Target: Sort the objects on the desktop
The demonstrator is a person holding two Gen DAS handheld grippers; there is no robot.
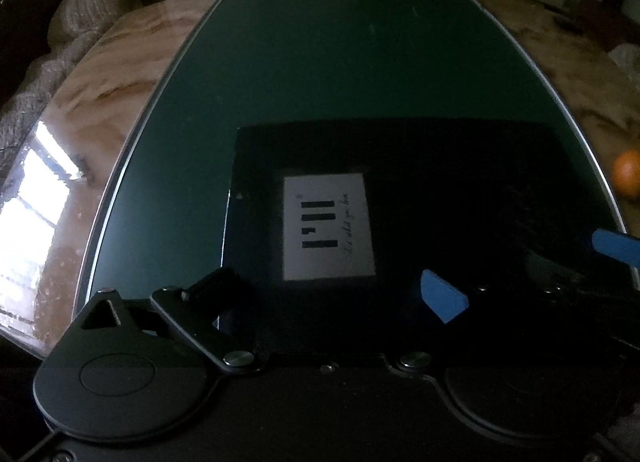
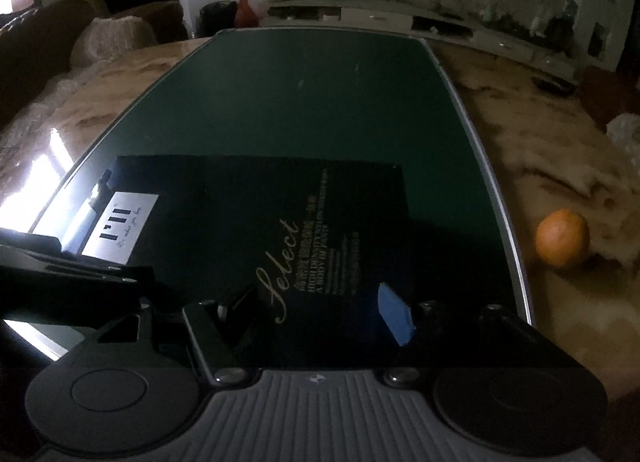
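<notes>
Flat black rectangular package point(image 2: 256, 222) on the dark green mat point(image 2: 304, 102) — both my tongs poised over its near edge.

It looks matte and thin, with a white label point(image 1: 326, 228) bearing black bars and gold script reading "Select". My left gripper point(image 1: 332, 294) gapes wide, nothing between the jaws; my right gripper point(image 2: 316, 314) stands partly open, its blue pad point(image 2: 394, 316) over the package — contact I cannot tell. A round orange fruit point(image 2: 563, 238) sits on the glossy marbled tabletop point(image 2: 540, 134).

Green mat point(image 2: 312, 102) lies bare beyond the black package point(image 2: 256, 198), orange point(image 2: 563, 239) alongside
</notes>
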